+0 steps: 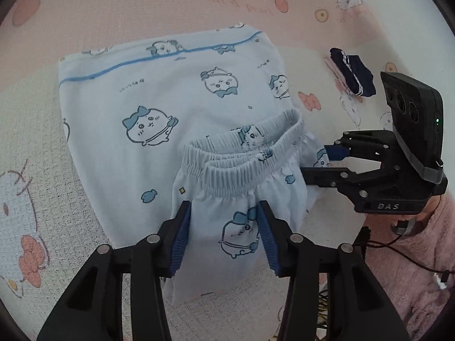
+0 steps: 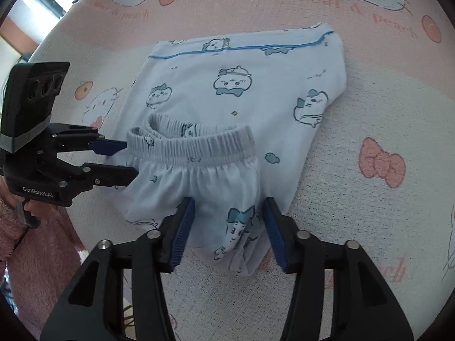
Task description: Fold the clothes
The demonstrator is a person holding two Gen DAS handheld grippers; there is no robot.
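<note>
Now both tools are gaping, gripping nothing: left tool (image 1: pixel 224 236) and right tool (image 2: pixel 229 234) straddling the shorts (image 1: pixel 241 187); pinch waistband corners evenly.

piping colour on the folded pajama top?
Blue piping on the pale-blue cartoon-print pajama top; clearest in the left wrist view.

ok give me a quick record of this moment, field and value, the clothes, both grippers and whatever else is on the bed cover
surface: pink cartoon-cat bed cover
garment: light blue pajama pants, folded flat, blue piping at far edge
waistband: elastic waistband, gathered, lying on top of the folded part
left gripper: open, fingers either side of the fabric below the waistband
right gripper: open, straddling the near fabric end
other item: dark navy folded cloth, apart from the pants
person: pink fleece sleeve
</note>
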